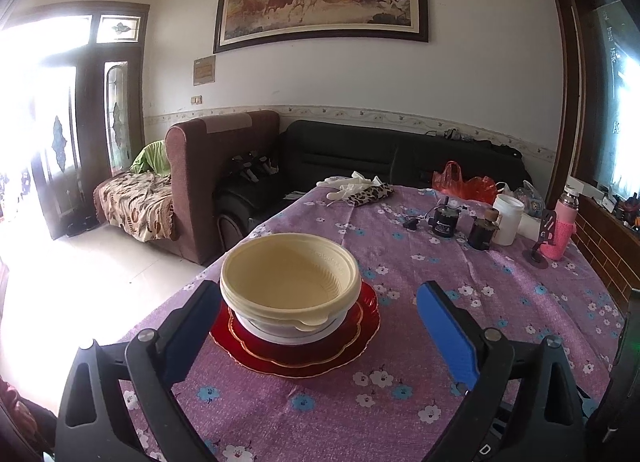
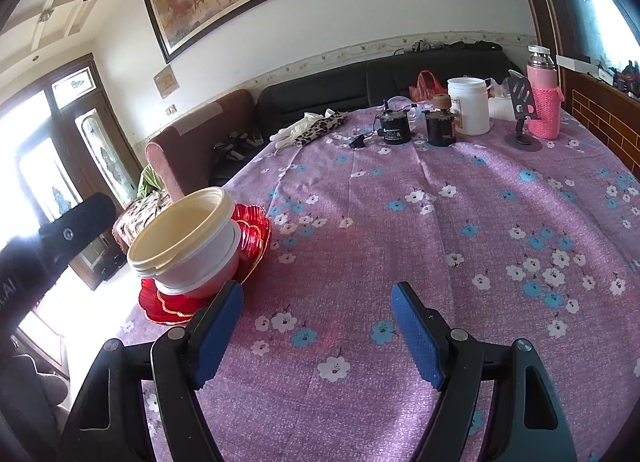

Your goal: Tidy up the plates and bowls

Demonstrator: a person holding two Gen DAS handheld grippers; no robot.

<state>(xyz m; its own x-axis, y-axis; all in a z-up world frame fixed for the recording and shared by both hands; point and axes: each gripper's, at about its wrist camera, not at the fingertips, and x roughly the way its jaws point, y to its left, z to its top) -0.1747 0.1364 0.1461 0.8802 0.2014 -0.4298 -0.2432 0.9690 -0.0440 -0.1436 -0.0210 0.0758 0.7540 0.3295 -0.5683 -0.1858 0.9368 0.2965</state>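
Bowls stacked on red plates sit between the wide-open, empty left gripper; the right gripper gapes empty.

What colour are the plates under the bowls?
Red plates with gold edging, clearest in the left wrist view.

The counter, under a purple flowered cloth, carries red plates at 9 o'clock, gloves and a leopard pouch at 11, and a white tub and pink flask toward 1.
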